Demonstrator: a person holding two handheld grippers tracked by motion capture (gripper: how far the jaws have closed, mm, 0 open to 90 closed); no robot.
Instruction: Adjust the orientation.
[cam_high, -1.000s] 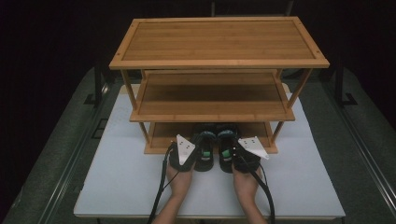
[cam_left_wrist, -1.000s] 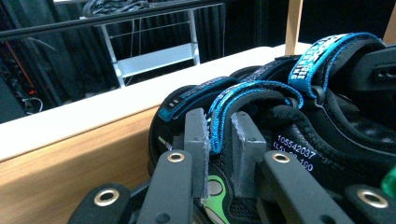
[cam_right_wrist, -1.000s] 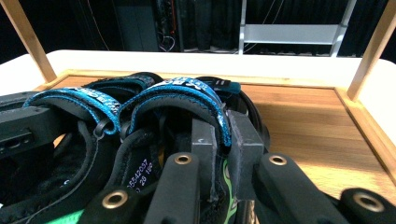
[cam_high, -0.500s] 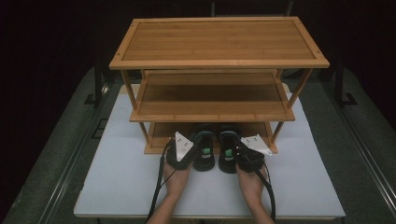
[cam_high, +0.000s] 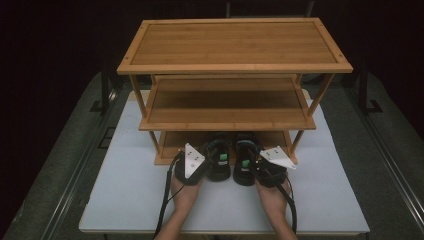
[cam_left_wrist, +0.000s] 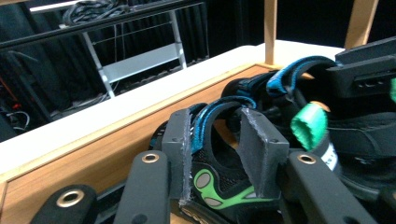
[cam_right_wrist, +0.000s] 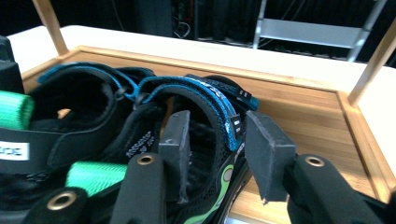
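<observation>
White table (cam_high: 130, 200) carries a 3-tier bamboo shoe rack (cam_high: 235, 42), standing toward the far half. Top & middle shelves (cam_high: 225, 107) bare. Bottom shelf (cam_right_wrist: 299, 112) holds 2 black sandals w/ blue straps & green tabs: left sandal (cam_high: 219, 159), right sandal (cam_high: 246, 161), side by side, heels poking out over the front edge.

- Left claw (cam_high: 201, 161): black body, with a grey three-cornered plate on top bearing small dark screws.
- Right claw (cam_high: 260, 161): the same black build and grey plate.
- Jaws: black arms with brass-ringed holes and grey, rough-edged pads (cam_left_wrist: 259, 150).
- Black cable (cam_high: 164, 210) trails from each claw.
- Forearms bare, no sleeves.
</observation>
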